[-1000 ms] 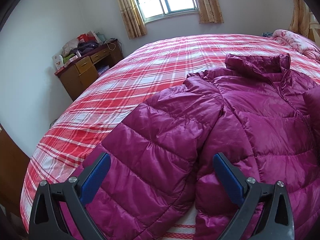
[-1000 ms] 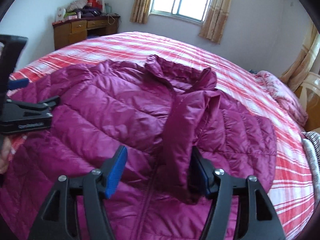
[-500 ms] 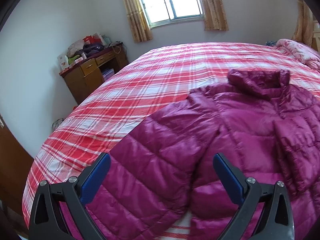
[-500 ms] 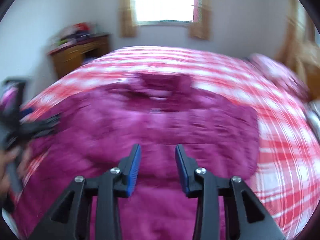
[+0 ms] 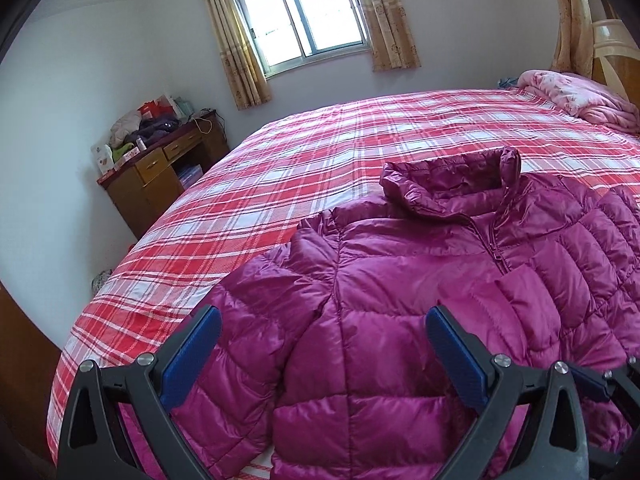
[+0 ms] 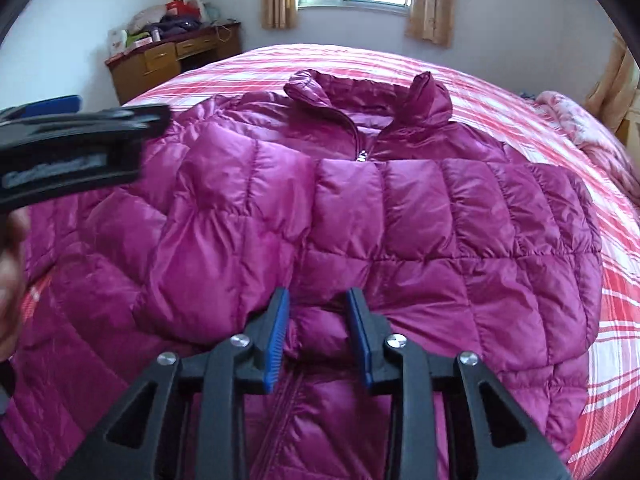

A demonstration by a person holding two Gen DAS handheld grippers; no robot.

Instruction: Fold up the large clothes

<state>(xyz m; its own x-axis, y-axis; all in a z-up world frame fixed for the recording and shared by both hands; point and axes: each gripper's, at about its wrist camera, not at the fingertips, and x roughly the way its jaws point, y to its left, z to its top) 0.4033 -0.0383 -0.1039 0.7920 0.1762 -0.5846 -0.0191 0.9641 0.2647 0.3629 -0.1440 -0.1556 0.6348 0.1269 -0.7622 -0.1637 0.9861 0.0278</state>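
A magenta quilted puffer jacket [image 5: 400,280] lies front up on the red plaid bed, collar toward the window. Its right sleeve [image 6: 460,216] lies folded across the chest; the left sleeve [image 5: 240,320] lies spread out to the side. My left gripper [image 5: 322,350] is open and empty, above the left shoulder and sleeve. My right gripper [image 6: 318,332] hovers over the jacket's middle [image 6: 320,240] near the zipper, jaws partly open with nothing between the pads. The left gripper also shows at the left edge of the right wrist view [image 6: 76,148].
The bed [image 5: 320,152] has a red and white plaid cover. A pink quilt [image 5: 576,96] lies bunched at its far right. A wooden desk [image 5: 160,176] piled with clothes and boxes stands by the wall at the left, under a curtained window [image 5: 304,20].
The right gripper let go of the right sleeve, which now lies across the chest, and swung back over the jacket's middle. The left gripper rose and tilted up, staying open.
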